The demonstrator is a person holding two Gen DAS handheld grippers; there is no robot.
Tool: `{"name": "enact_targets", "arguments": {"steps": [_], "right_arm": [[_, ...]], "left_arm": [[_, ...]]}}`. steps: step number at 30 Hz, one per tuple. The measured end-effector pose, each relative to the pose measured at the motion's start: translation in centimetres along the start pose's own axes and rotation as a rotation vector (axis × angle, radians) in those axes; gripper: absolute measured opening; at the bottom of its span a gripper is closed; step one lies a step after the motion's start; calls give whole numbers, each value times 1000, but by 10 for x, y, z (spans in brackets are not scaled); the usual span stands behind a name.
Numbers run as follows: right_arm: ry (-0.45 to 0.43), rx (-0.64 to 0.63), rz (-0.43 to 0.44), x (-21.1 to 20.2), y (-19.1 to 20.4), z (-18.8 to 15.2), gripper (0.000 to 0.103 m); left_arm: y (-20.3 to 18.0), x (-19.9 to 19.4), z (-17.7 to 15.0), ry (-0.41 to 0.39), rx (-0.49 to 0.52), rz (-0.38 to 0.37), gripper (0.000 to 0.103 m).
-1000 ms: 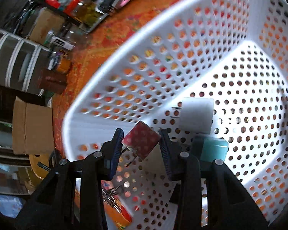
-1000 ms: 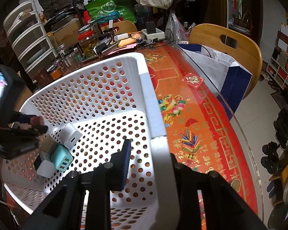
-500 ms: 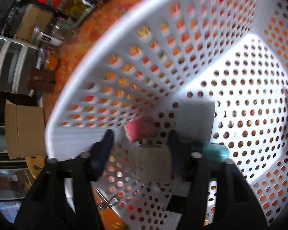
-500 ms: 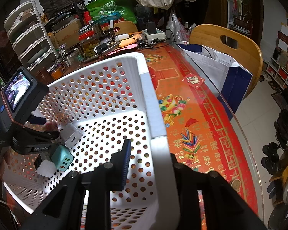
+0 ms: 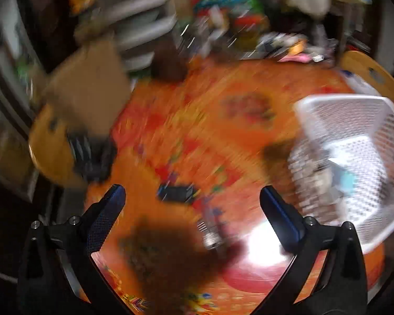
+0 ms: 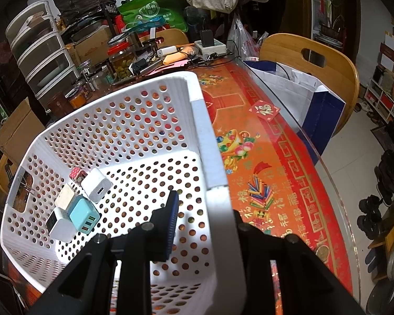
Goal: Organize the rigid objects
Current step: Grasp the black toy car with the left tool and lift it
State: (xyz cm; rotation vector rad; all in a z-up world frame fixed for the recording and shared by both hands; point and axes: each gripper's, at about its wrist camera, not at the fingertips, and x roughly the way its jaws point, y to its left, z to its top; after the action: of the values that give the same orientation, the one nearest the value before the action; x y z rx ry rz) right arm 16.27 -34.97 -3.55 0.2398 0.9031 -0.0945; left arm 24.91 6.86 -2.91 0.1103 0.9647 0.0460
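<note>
Your right gripper [image 6: 197, 220] clamps the white perforated plastic basket [image 6: 197, 120]'s rim; five small plug chargers [image 6: 77, 204] lie inside at nine o'clock; your left gripper [image 5: 190, 202] gapes empty; next, fetch the blurred dark object [image 5: 177, 193] at twelve o'clock.

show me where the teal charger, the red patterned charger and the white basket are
teal charger [image 6: 84, 215]: right wrist view, on its front face beside the ports.
red patterned charger [image 6: 77, 174]: right wrist view, on its top face.
white basket [image 6: 201, 120]: right wrist view, on the near wall's rim.
</note>
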Motion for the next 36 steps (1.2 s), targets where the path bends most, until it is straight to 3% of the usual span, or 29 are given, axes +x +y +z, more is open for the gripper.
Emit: {"name": "enact_targets", "arguments": {"steps": [6, 13, 17, 22, 36], "right_arm": [[7, 2, -3, 0, 0, 0, 25], [10, 4, -15, 0, 1, 0, 25], [9, 3, -16, 0, 1, 0, 25], [9, 3, -17, 0, 1, 0, 25], [3, 3, -9, 0, 1, 1, 25]], "left_arm": [[35, 80, -22, 98, -78, -48, 99], [32, 131, -18, 171, -116, -69, 99], [33, 137, -14, 166, -147, -68, 94], [31, 132, -13, 158, -153, -83, 65], [20, 78, -12, 42, -105, -6, 64]]}}
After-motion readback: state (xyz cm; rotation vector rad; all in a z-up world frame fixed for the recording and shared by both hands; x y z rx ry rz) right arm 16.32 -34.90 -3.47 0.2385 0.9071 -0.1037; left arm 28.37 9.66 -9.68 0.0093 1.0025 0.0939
